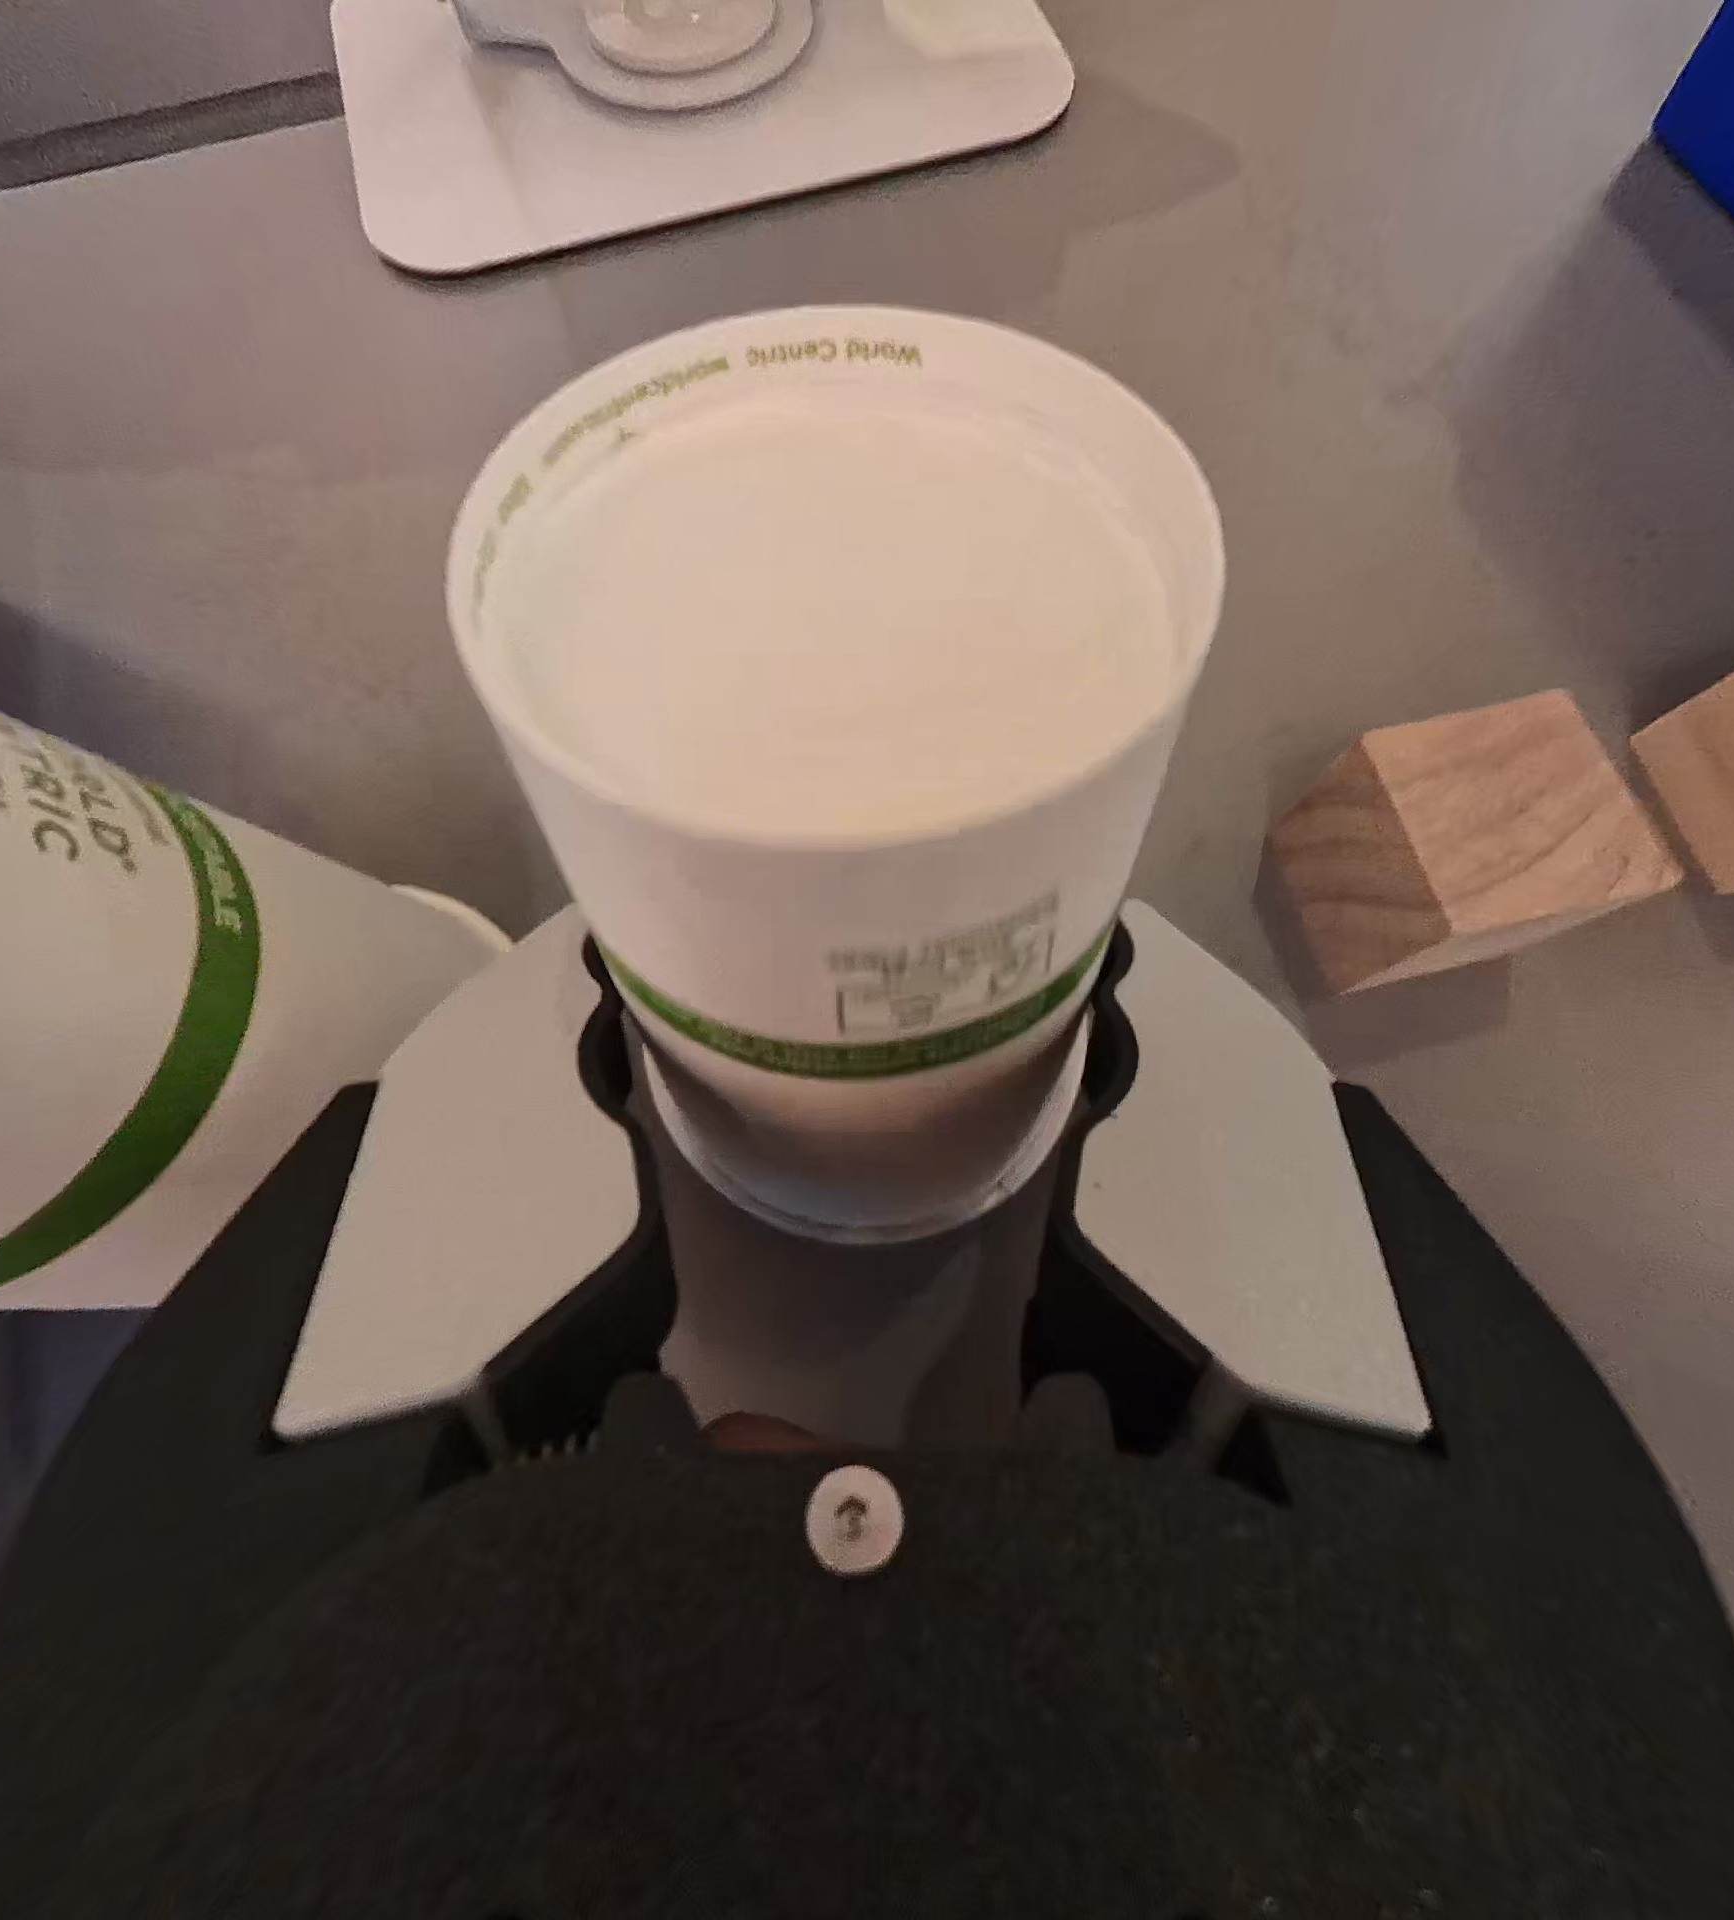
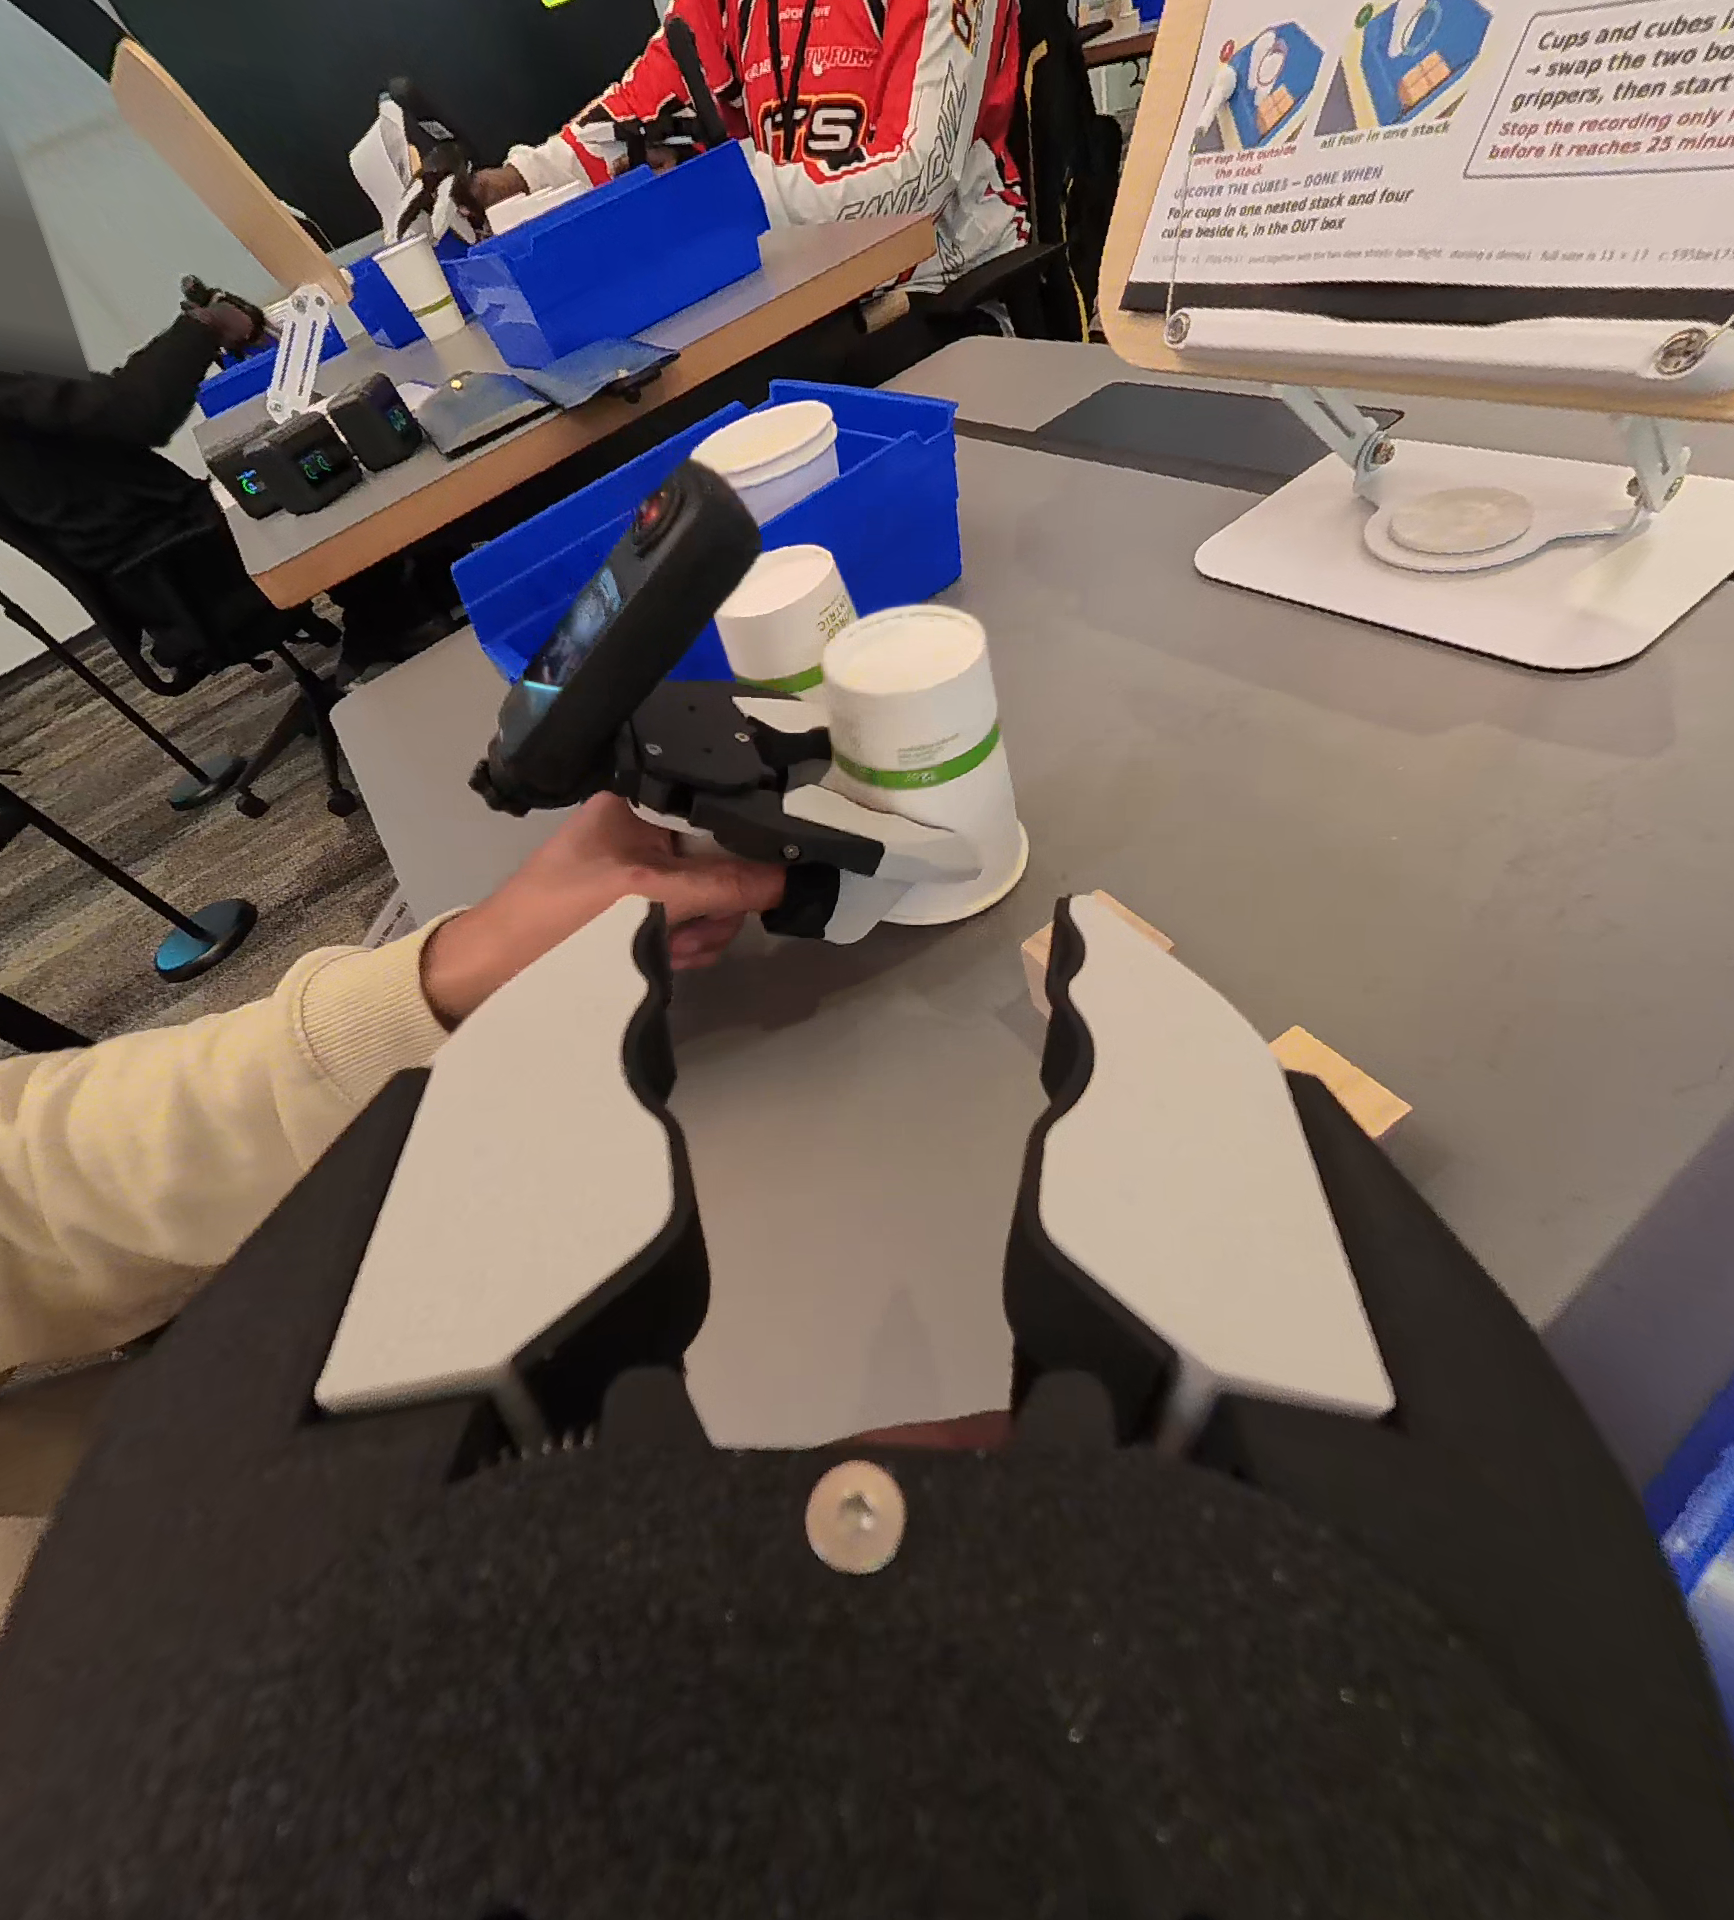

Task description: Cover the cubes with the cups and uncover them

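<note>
You are clamping the upside-down cup [image 1: 832, 748] in your left claw [image 1: 847, 1023]; squeezing harder risks crushing it, while your right claw [image 2: 858, 997] is gaping wide and empty, cubes [image 1: 1465, 831] lying at three o'clock

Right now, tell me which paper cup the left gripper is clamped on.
The upside-down cup nearest the wooden cubes; the left gripper grips it at its green band. The other cup stands free beside it.

A grey table [image 2: 1362, 831] held things. On it sat two inverted paper cups [image 2: 930, 769], wooden cubes [image 1: 1465, 831], a blue bin [image 2: 842, 520] and a white stand base [image 2: 1497, 561].
</note>
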A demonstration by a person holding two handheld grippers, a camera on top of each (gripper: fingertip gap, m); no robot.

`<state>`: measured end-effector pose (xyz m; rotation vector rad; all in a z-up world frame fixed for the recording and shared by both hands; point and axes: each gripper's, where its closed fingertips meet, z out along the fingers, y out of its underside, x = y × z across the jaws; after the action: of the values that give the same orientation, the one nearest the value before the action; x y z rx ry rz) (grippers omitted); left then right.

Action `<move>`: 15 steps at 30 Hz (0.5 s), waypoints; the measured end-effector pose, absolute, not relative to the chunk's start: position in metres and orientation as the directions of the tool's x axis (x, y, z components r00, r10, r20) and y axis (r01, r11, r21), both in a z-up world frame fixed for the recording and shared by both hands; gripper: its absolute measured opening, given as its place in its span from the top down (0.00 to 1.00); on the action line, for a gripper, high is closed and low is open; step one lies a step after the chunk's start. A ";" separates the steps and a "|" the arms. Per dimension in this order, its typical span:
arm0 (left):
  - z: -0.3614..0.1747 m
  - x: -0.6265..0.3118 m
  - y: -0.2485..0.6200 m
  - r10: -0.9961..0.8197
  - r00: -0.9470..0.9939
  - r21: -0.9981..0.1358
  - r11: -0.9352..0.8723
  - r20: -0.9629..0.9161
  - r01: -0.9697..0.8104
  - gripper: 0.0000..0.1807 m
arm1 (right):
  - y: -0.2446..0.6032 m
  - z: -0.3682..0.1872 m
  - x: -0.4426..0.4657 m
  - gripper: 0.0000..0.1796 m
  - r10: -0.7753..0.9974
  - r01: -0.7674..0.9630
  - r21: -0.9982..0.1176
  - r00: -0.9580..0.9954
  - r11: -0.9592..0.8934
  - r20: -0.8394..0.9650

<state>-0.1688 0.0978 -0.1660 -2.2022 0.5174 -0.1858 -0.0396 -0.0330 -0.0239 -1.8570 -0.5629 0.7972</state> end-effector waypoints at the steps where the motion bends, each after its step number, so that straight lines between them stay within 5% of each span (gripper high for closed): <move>1: -0.170 -0.171 0.096 -0.428 0.902 -0.767 -0.559 -0.057 -0.314 0.52 | -0.033 -0.024 -0.039 0.61 0.685 0.028 -0.919 0.676 -0.394 -0.273; 8: -0.166 -0.171 0.084 -0.474 0.879 -0.811 -0.494 -0.051 -0.314 0.48 | -0.027 -0.040 -0.034 0.61 0.666 0.027 -0.901 0.684 -0.433 -0.299; 15: -0.092 -0.202 0.012 -0.539 0.843 -0.927 -0.311 -0.009 -0.208 0.46 | -0.026 -0.061 -0.044 0.61 0.666 0.016 -0.894 0.674 -0.448 -0.321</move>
<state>-0.2019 0.0123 -0.0923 -1.8910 0.5589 -0.3652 -0.0439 -0.0262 -0.0610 -1.9051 -0.5338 0.8296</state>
